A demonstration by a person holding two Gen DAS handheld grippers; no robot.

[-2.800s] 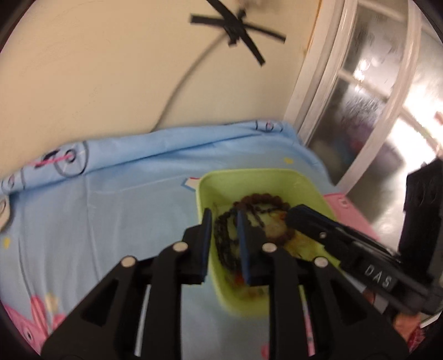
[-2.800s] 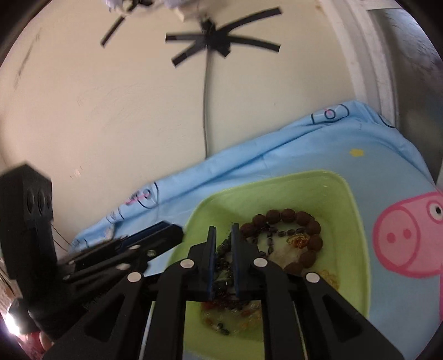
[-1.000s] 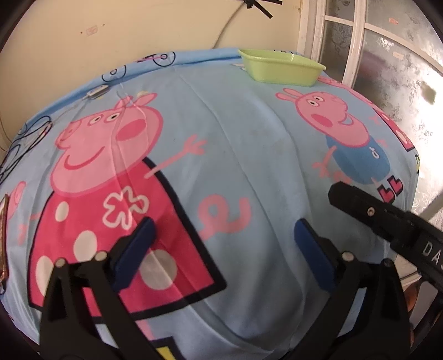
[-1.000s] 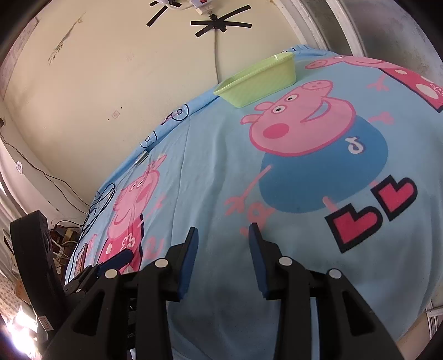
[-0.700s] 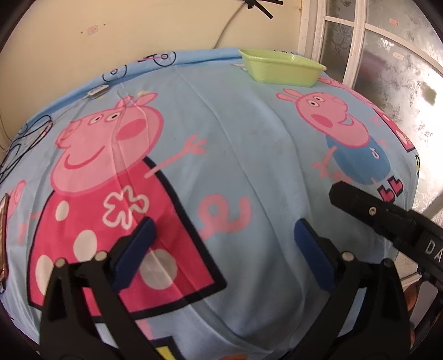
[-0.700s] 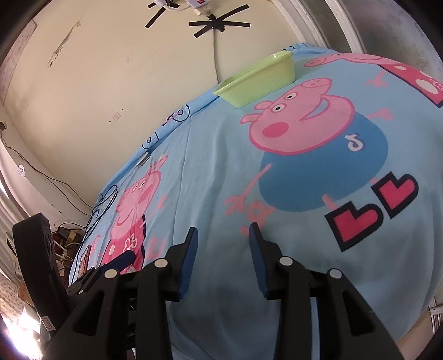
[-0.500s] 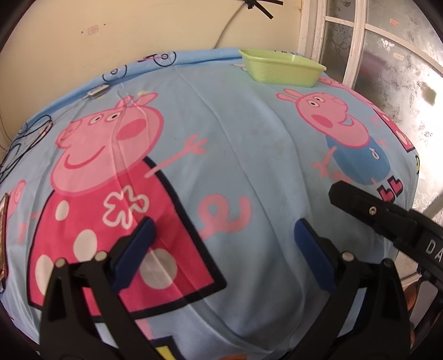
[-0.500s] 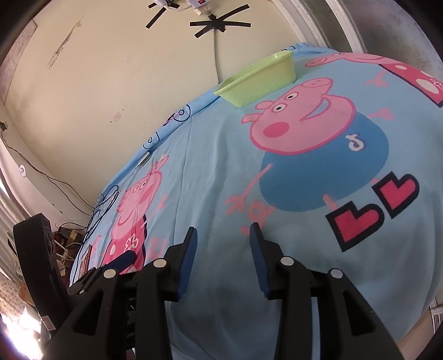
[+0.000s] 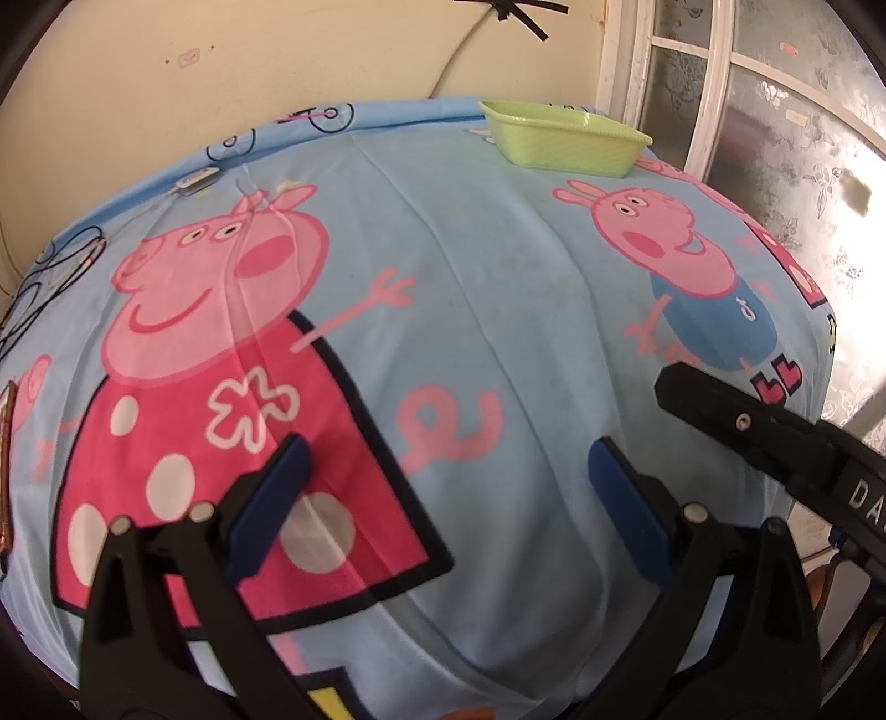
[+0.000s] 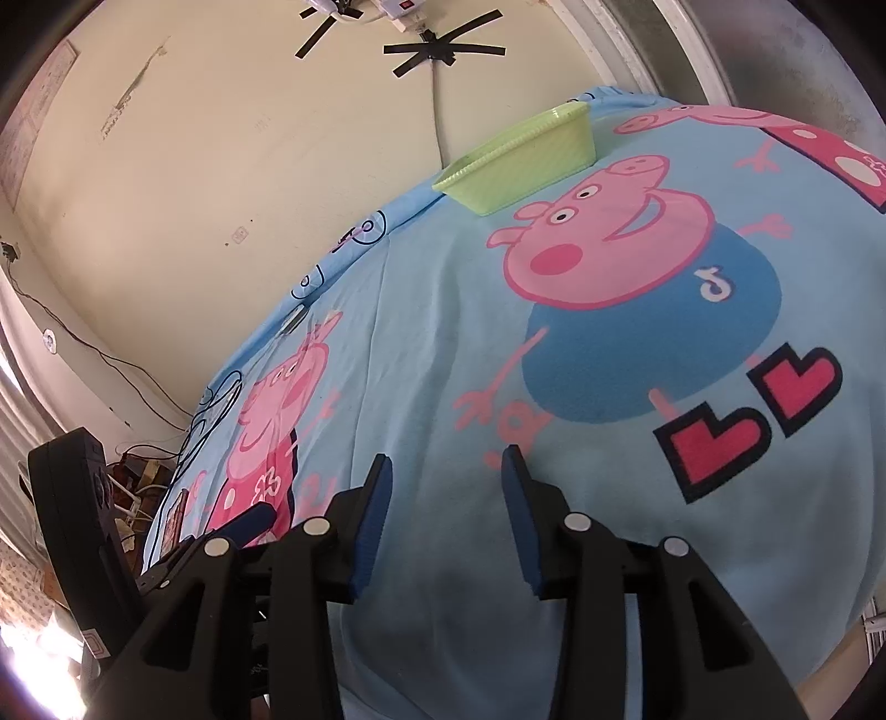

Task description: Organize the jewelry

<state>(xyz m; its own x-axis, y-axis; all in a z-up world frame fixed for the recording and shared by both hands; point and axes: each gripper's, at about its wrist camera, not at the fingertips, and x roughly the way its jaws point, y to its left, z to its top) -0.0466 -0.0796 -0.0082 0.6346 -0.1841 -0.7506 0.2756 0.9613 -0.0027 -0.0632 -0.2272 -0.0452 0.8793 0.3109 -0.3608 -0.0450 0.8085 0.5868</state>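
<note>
So I've got two grippers out over the table, one per hand. My left gripper [image 9: 443,465] has its jaws spread wide with nothing between them, just the cartoon pig sheet [image 9: 498,277] underneath. My right gripper [image 10: 446,471] is narrower, its jaws are opening right now, and there's nothing between those either. In the left view my right gripper pokes in from the right edge, cut off, with only part of some white lettering showing.

One green tray [image 9: 565,141] total, sitting at the far end of the table near the wall and beside the window frame [image 9: 709,83]. From both angles I only get its outer wall and rim, so I can't see inside it, and no jewelry shows anywhere in either view.

Two big pink pigs printed on the sheet, plus bits of more at the edges, cut off. One small silvery thing [image 9: 194,180] lies near the far left edge; too small to make out. There's black tape [image 10: 443,50] on the wall.
</note>
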